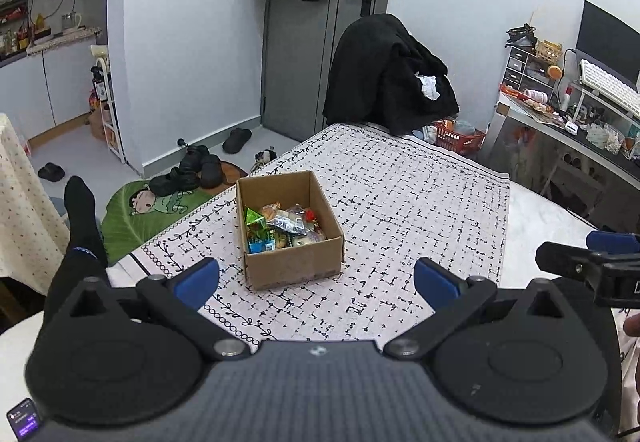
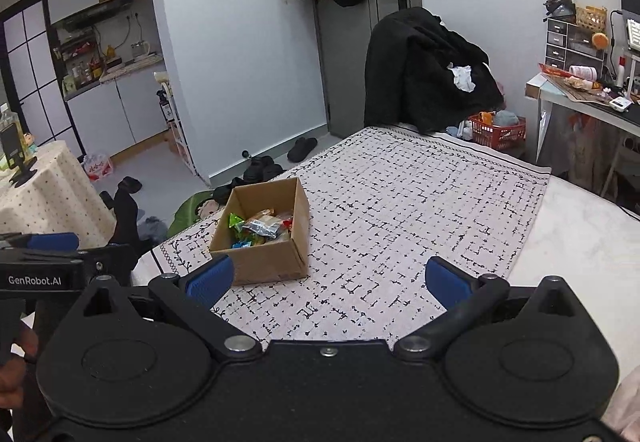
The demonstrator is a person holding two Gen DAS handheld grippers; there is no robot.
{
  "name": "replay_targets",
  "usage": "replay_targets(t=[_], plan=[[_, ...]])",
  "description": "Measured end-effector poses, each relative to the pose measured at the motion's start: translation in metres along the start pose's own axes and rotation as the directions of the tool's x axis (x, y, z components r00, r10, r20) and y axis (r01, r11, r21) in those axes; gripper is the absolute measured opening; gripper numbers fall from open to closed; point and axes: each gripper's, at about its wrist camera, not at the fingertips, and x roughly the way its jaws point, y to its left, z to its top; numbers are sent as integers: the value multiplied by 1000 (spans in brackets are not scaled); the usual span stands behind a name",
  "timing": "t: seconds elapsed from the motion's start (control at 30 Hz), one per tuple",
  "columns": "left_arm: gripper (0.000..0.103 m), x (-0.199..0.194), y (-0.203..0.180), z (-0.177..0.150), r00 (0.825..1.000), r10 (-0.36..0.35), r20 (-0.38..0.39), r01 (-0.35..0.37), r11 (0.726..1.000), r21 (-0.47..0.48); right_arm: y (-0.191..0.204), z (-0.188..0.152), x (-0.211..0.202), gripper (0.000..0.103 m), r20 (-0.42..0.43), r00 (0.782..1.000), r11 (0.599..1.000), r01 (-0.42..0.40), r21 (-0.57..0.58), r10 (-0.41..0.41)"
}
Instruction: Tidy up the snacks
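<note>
Left gripper (image 1: 316, 282): spread wide, holding nothing, low over patterned cloth (image 1: 400, 209). Just ahead, cardboard box (image 1: 294, 266), open top upward, long axis running away from camera, slightly skewed. Snacks (image 1: 282, 226) heaped inside; individual wrappers hard to tell apart. Right gripper (image 2: 328, 282): likewise parted, empty, box to its left.

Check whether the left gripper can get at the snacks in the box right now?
Probably yes: the left gripper is open, the cardboard box sits open-topped just ahead, and nothing lies between them or covers the snacks.
</note>
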Motion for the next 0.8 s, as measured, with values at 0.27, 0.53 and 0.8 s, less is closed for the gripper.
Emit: replay_targets(t=[0.27,0.53,0.8], plan=[[103,-5,3,-4,1000,-13,10,13,1000,6,3,0,-1,103,-2,1000,1000,-6,9,6],[103,-4,3,-5,1000,-18,8,18,1000,7,6,-3,-3,103,-5,1000,1000,-3,-4,3],[103,-4,2,-5,1000,-20,7,20,1000,7,6,-2,-3,103,-6,1000,1000,-4,-6,4]])
